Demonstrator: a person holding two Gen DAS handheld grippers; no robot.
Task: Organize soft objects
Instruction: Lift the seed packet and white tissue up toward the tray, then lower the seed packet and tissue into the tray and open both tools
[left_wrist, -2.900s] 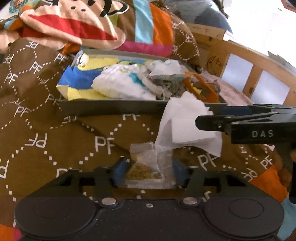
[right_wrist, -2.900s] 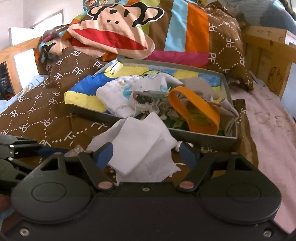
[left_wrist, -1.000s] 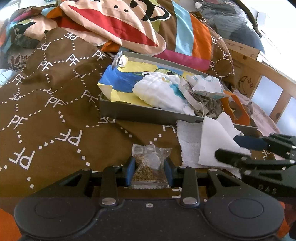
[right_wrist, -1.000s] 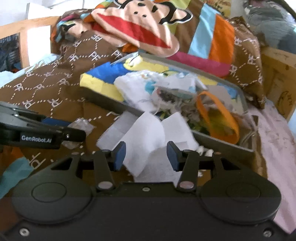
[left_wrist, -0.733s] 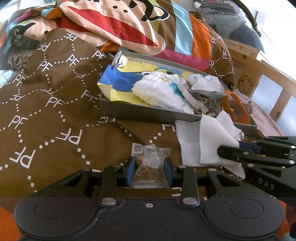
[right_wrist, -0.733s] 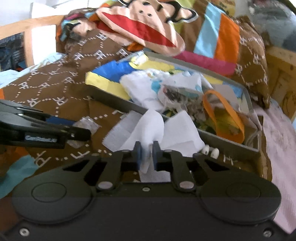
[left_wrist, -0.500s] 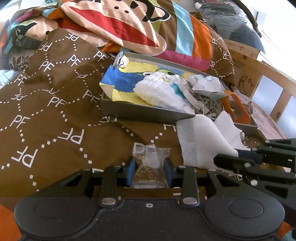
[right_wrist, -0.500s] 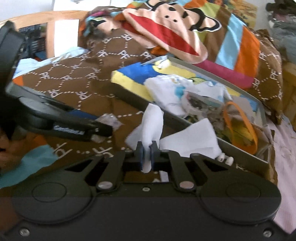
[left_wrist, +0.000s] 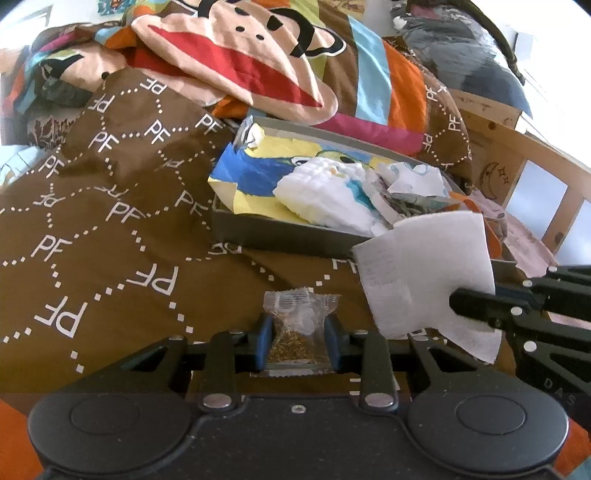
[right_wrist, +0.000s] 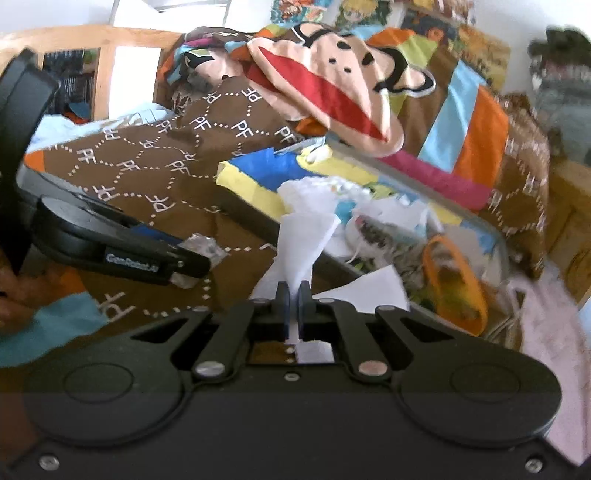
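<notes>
My left gripper (left_wrist: 297, 332) is shut on a small clear sachet (left_wrist: 295, 314) of brown granules, low over the brown blanket, its jaws closing a little tighter. From the right wrist view it reaches in from the left (right_wrist: 195, 264). My right gripper (right_wrist: 291, 295) is shut on a white cloth (right_wrist: 306, 236), which stands up crumpled above the pads. In the left wrist view that cloth (left_wrist: 424, 266) hangs lifted off the blanket from the right gripper (left_wrist: 469, 306), in front of the grey tray (left_wrist: 277, 232).
The tray (right_wrist: 243, 206) holds a blue and yellow sheet, white cloths and an orange band (right_wrist: 454, 280). The brown "PF" blanket (left_wrist: 110, 240) covers the bed, with a monkey-face cushion (left_wrist: 240, 62) behind. A wooden bed rail (left_wrist: 517, 166) runs at the right.
My right gripper closed on the white cloth, rolled and raised it off the blanket. My left gripper kept still with the sachet.
</notes>
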